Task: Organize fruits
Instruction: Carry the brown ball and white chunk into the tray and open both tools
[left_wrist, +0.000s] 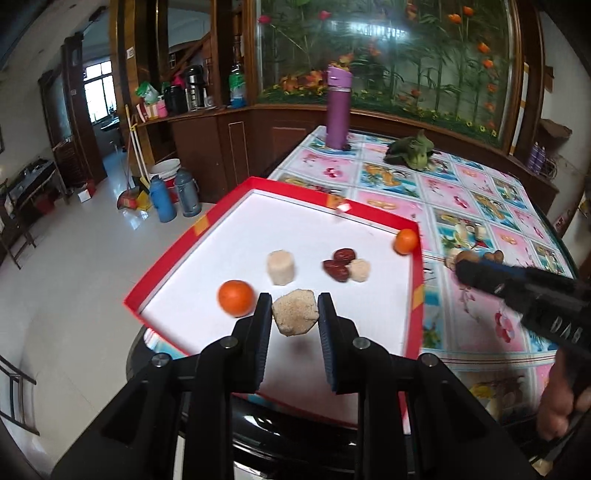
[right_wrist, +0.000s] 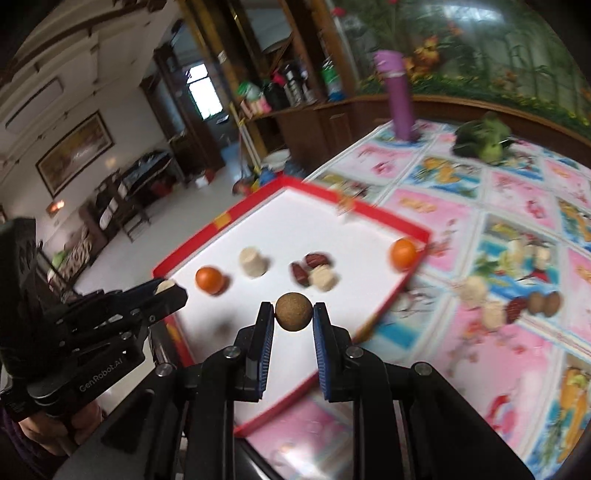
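A red-rimmed white tray (left_wrist: 416, 280) lies at the table's left end. In it are two oranges (left_wrist: 235, 297) (left_wrist: 405, 240), a pale cut chunk (left_wrist: 281, 266), red dates (left_wrist: 339, 265) and another pale piece (left_wrist: 359, 270). My left gripper (left_wrist: 294, 313) is shut on a beige rough chunk (left_wrist: 295, 312), held above the tray's near part. My right gripper (right_wrist: 293, 312) is shut on a round brown fruit (right_wrist: 293, 311) above the tray's near edge. The tray (right_wrist: 406, 225) and its fruit also show in the right wrist view.
Loose pieces (right_wrist: 491, 310) and brown fruits (right_wrist: 543, 303) lie on the flowered tablecloth (right_wrist: 517, 369) right of the tray. A purple bottle (left_wrist: 338, 107) and a green vegetable (left_wrist: 410, 149) stand at the far end. The floor drops off left of the table.
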